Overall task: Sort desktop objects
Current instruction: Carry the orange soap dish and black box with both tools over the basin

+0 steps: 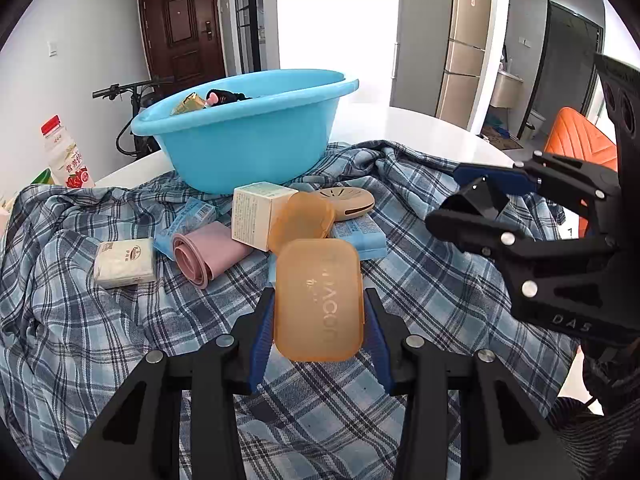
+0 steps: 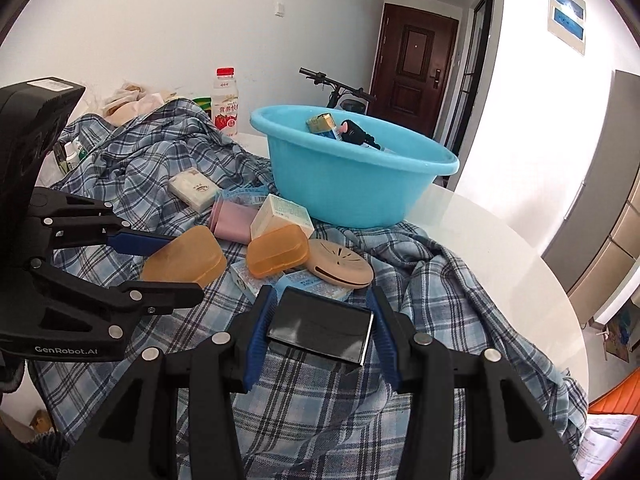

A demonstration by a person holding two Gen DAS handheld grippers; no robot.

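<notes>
My left gripper is shut on an orange translucent soap box, held above the plaid cloth; it also shows in the right wrist view. My right gripper is shut on a black flat box; it also shows in the left wrist view. A second orange box, a cream carton, a pink rolled cup, a white tissue pack, a beige round case and blue packets lie before the blue basin, which holds a few items.
A red-capped drink bottle stands at the cloth's far left. The white round table is bare to the right. An orange chair stands beyond the table edge. A bicycle is behind the basin.
</notes>
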